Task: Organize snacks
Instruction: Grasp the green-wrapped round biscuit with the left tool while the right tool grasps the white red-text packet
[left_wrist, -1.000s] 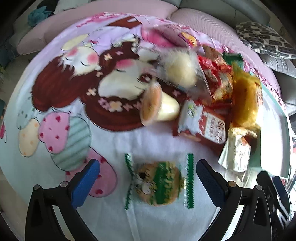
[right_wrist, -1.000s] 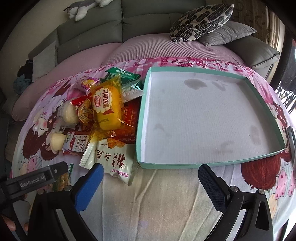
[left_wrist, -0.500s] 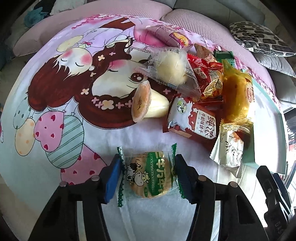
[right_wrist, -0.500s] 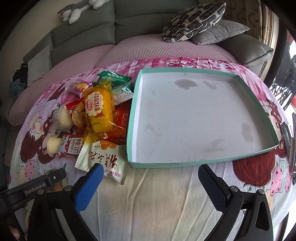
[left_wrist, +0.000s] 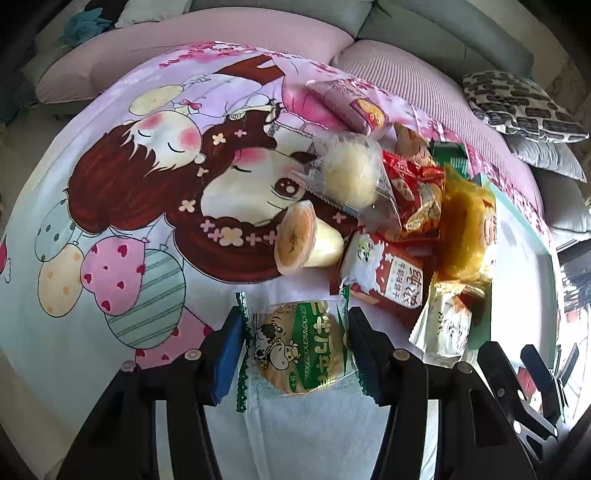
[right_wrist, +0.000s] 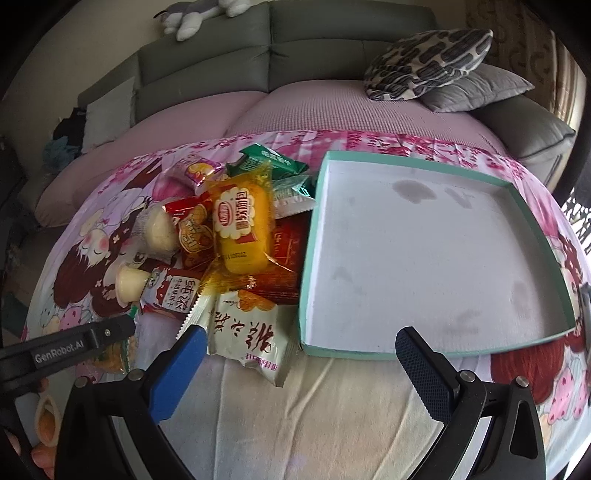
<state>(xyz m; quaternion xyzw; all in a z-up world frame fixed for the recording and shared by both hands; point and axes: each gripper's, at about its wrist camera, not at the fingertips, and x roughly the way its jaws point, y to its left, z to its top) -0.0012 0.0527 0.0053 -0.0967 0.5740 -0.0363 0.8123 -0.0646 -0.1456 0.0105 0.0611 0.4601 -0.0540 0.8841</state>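
Note:
My left gripper (left_wrist: 293, 345) is shut on a green-and-white wrapped round biscuit (left_wrist: 299, 350), its blue pads pressing both wrapper edges on the cartoon cloth. A snack pile lies beyond it: a pudding cup (left_wrist: 306, 242), a clear-wrapped bun (left_wrist: 351, 173), a red milk-biscuit pack (left_wrist: 384, 280), a yellow cake pack (left_wrist: 467, 229). My right gripper (right_wrist: 299, 358) is open and empty, above the cloth in front of a white snack packet (right_wrist: 247, 332) and the near rim of the teal tray (right_wrist: 347, 352). The tray holds nothing. The left gripper (right_wrist: 74, 343) shows at the left edge.
The cloth covers a round pink ottoman against a grey sofa (right_wrist: 207, 55) with patterned cushions (right_wrist: 428, 59). More packets, green (right_wrist: 269, 160) and pink (right_wrist: 199, 171), lie at the pile's far side. The right gripper (left_wrist: 517, 376) shows at the lower right of the left wrist view.
My left gripper has closed from wide open onto the green biscuit wrapper. The right gripper has shifted slightly, staying open.

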